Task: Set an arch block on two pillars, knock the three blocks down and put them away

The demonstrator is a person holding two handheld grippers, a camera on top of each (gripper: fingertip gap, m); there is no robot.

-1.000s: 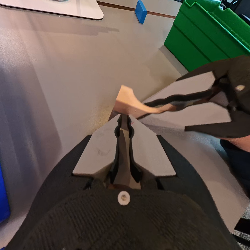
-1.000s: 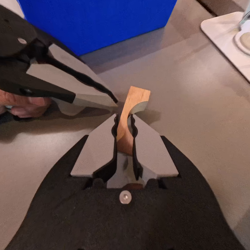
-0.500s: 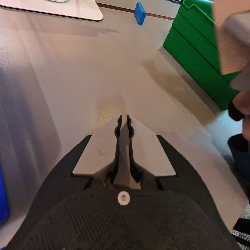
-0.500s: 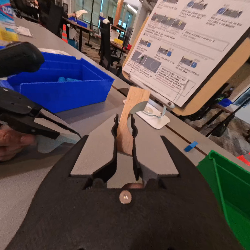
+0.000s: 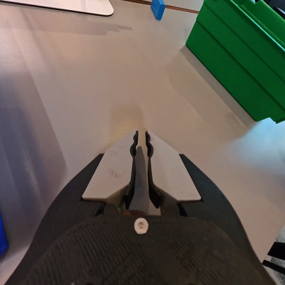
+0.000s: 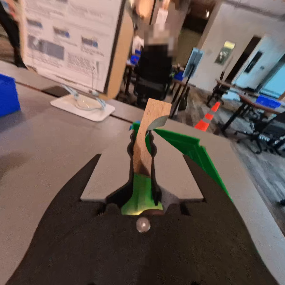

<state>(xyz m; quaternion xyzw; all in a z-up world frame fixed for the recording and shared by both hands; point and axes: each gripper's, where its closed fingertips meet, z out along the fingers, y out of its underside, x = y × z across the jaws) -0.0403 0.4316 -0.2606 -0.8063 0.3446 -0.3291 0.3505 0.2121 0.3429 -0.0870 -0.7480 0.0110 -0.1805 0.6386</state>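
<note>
Wooden arch block is clamped between the right gripper jaws, above the green bin, whose contents are hidden. Left of the bin, the left gripper hangs over the table, jaws almost together, empty

Green bin: cut off by left wrist view's right edge, interior unseen. Right wrist view: bin largely hidden behind right gripper and arch block; poster board behind bin blurred, unreadable.
</note>
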